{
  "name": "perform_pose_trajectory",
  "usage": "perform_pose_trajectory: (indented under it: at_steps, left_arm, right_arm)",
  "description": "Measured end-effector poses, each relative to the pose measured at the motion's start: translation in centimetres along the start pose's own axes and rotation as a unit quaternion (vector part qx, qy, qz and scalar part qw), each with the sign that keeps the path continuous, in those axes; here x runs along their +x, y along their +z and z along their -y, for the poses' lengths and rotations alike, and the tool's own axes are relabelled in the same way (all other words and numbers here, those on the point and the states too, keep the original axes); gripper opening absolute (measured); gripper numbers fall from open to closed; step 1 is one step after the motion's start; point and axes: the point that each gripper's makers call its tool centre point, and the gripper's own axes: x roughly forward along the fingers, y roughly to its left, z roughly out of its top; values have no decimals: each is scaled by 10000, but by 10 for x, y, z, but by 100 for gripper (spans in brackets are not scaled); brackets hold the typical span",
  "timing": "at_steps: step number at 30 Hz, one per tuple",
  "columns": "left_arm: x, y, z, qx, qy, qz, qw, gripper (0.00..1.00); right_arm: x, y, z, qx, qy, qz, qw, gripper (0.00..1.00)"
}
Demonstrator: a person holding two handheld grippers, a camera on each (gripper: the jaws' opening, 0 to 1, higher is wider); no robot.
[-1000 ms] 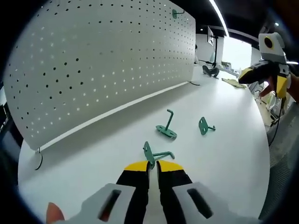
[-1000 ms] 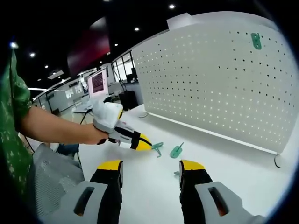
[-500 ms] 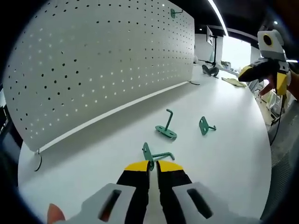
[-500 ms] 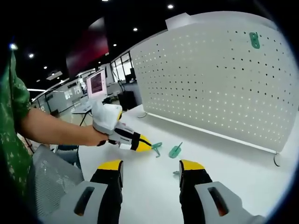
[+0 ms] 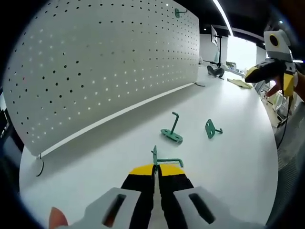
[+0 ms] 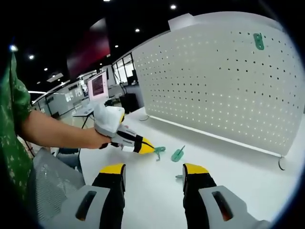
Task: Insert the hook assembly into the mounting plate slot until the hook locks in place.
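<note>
My left gripper (image 5: 155,168) is shut on a green hook assembly (image 5: 165,160), held just above the white table (image 5: 228,162); its plate stands edge-on at the fingertips. The right gripper view has that same gripper (image 6: 143,146) coming in from the left with the hook (image 6: 158,150) at its tip. The white pegboard mounting plate (image 5: 95,71) stands along the table's far side, with one green hook (image 5: 180,12) fixed near its top. My right gripper (image 6: 155,174) is open with nothing between its fingers, well back from the table in the left gripper view (image 5: 267,81).
Two more green hooks lie loose on the table: one with its stem up (image 5: 171,131) and one to its right (image 5: 210,129). In the right gripper view one (image 6: 178,153) lies near the held hook. A person's forearm (image 6: 57,131) reaches in. Desks and monitors stand behind.
The hook in my left gripper has turned: its plate, seen slanted before, now stands edge-on and the arm points right. The right gripper has stayed open and still.
</note>
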Motion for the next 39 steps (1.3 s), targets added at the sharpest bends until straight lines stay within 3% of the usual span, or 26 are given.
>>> perform_pose_trajectory:
  at_steps: [19, 39]
  left_arm:
    - [-5, 1, 6, 102, -121, -126, 9998, 2]
    - [-29, 37, 21, 100, -357, 216, 9991, 1]
  right_arm:
    - [-2, 3, -2, -78, 16, 26, 10000, 48]
    - [-5, 10, -7, -254, 35, 54, 9997, 48]
